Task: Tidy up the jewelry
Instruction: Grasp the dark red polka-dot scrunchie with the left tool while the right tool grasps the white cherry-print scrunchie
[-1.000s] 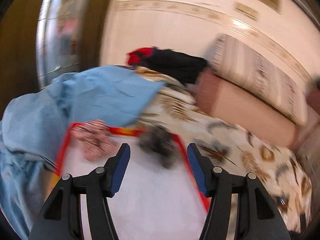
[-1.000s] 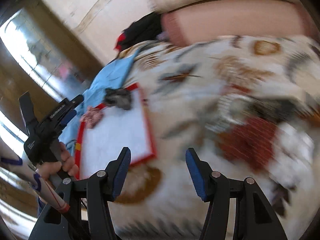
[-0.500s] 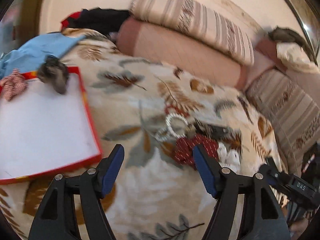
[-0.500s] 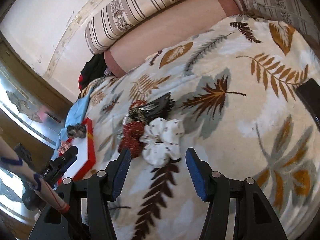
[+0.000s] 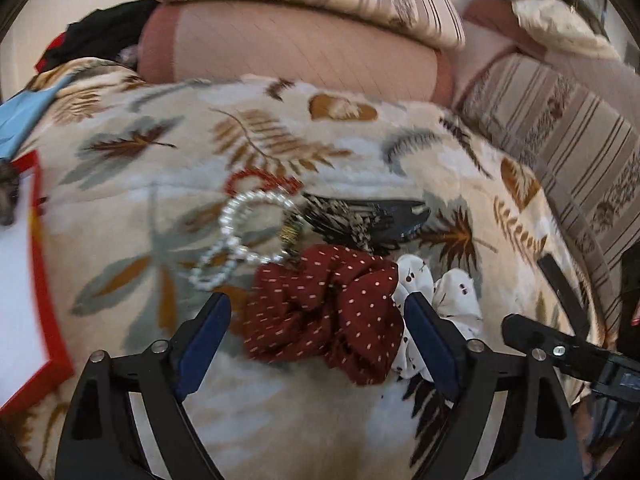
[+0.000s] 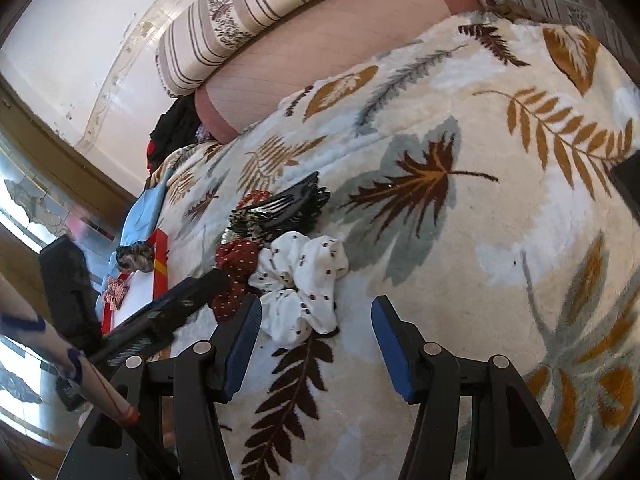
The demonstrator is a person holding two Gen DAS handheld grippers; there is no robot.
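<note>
1. The left gripper [image 5: 316, 328] has its blue-padded jaws spread wide on either side of a dark red white-dotted fabric scrunchie [image 5: 324, 312], not closed on it; it hovers just over the near part of the pile.
2. The right gripper [image 6: 316, 340] is likewise wide apart and holds nothing, with a white scrunchie speckled in black [image 6: 302, 280] just ahead of its left finger.
3. Behind these, unsorted on the leaf-patterned blanket [image 6: 460, 240], lie a pearl-bead bracelet [image 5: 244, 236], a red bead bracelet [image 5: 260, 180] and black claw hair clips [image 5: 372, 216], all touching or overlapping.
4. Farther left, the red-rimmed white tray [image 6: 160, 256] carries what look like two scrunchies, one dark and one red-checked, though blur leaves this uncertain.
5. By my judgement the job is early: most pieces remain outside the tray.
</note>
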